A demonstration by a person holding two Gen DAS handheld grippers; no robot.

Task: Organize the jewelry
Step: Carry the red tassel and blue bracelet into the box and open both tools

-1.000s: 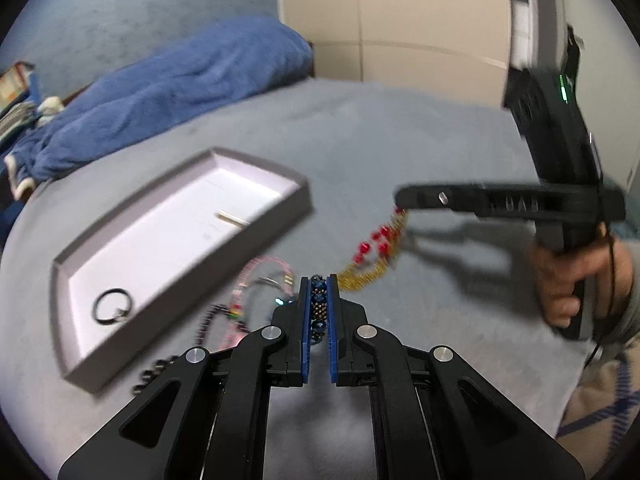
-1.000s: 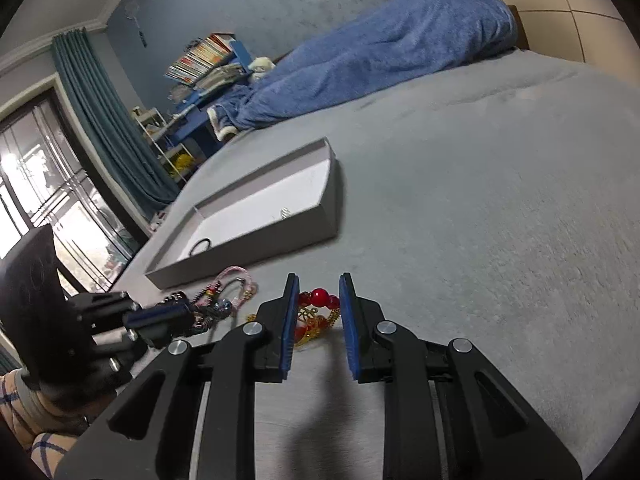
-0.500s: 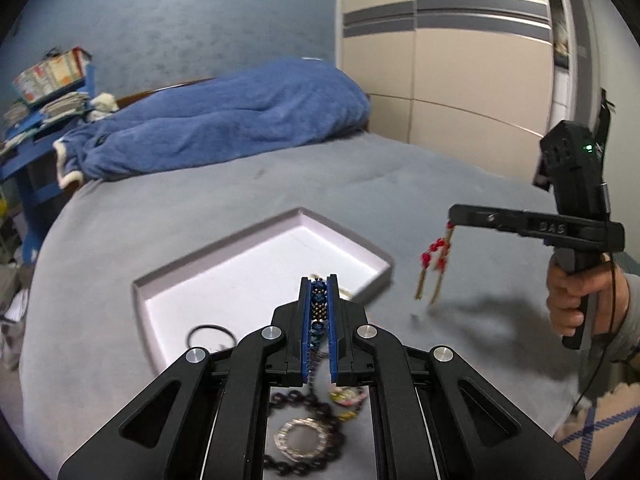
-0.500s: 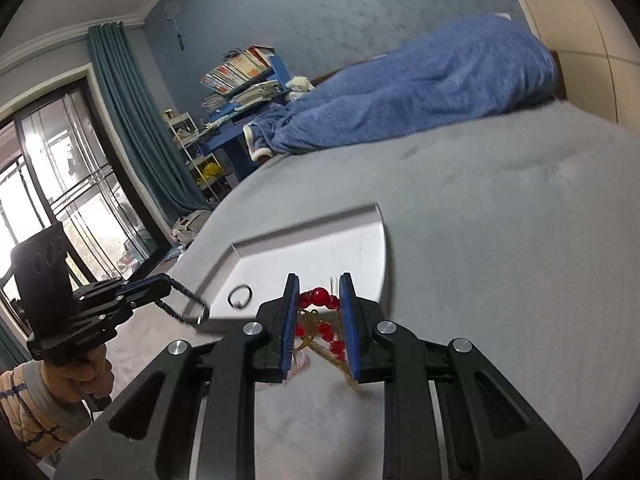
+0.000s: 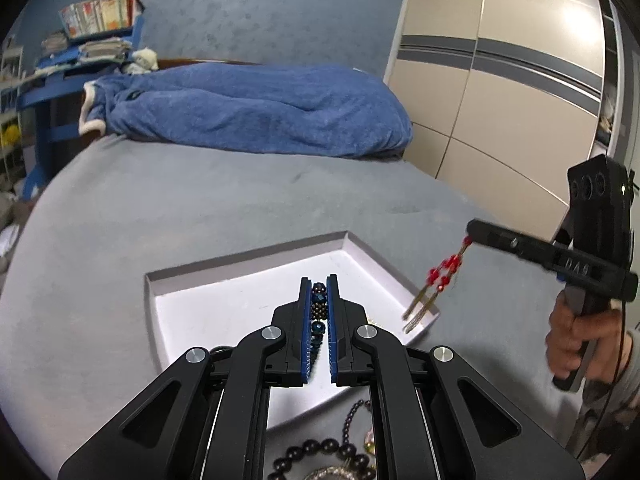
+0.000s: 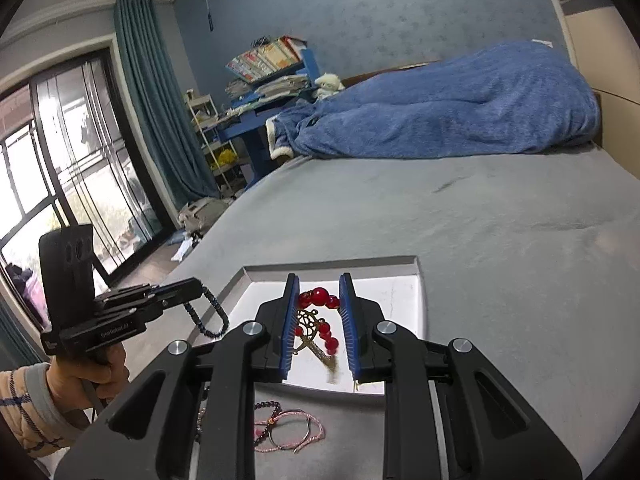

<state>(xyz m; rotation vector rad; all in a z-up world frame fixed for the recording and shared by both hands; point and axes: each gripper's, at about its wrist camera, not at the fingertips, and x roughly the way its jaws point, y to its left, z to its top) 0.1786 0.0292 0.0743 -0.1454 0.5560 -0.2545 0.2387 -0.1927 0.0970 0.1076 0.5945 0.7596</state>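
Left wrist view: we find the left tongs (image 5: 319, 300) clamped tight on a dark blue bead strand (image 5: 318, 312), now above the white tray (image 5: 192, 308) on the bed (image 5: 200, 200) — a second ago they were beside it.

Right wrist view: the right tongs (image 6: 319, 304) grip a red-bead gold ornament (image 6: 316, 320), lifted over the tray since then. Lettering on the left tool is too blurred to read.

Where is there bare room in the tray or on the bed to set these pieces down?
The shallow white tray has a bare floor between its far wall and the gripper tips. The grey bedspread lies open from the tray to the blue blanket. It is crowded at the tray's near edge, where the pink cord bracelets and black bead bracelet lie.
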